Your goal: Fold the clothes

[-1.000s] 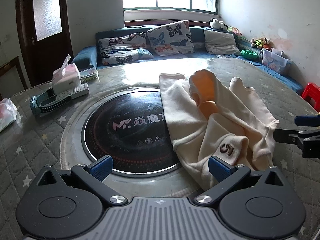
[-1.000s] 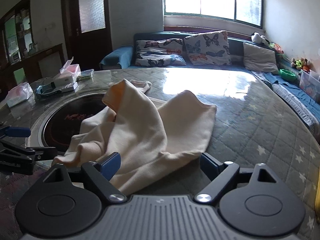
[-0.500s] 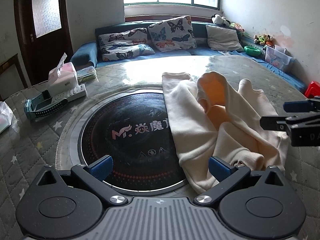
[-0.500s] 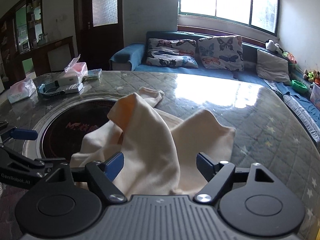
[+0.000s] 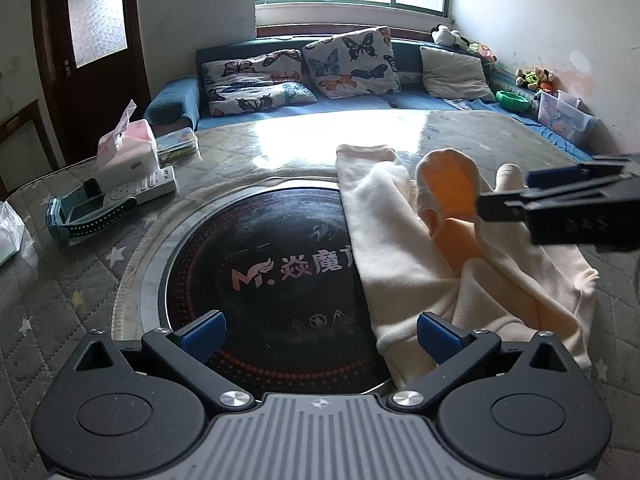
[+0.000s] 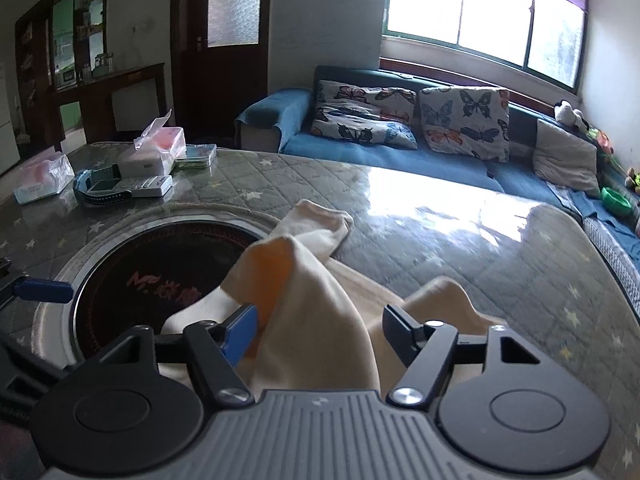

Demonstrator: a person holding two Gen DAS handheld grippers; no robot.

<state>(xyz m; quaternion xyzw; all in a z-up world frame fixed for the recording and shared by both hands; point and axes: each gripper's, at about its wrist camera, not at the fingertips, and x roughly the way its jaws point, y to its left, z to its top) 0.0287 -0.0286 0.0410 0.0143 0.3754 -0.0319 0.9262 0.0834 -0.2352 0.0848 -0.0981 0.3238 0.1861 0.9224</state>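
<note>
A crumpled cream fabric garment with an orange lining (image 5: 404, 240) is lying on the quilted star-patterned tabletop (image 5: 60, 292), partly draping over the round black glass hotplate (image 5: 264, 264) (pink lettering showing). The left gripper (image 5: 318, 330) is hovering just above the table with its jaws spread wide, gripping nothing. The right gripper (image 6: 318, 330) is likewise gaping wide, a raised fold of the garment rising between its fingers (image 6: 240, 332), unpinched.
</note>
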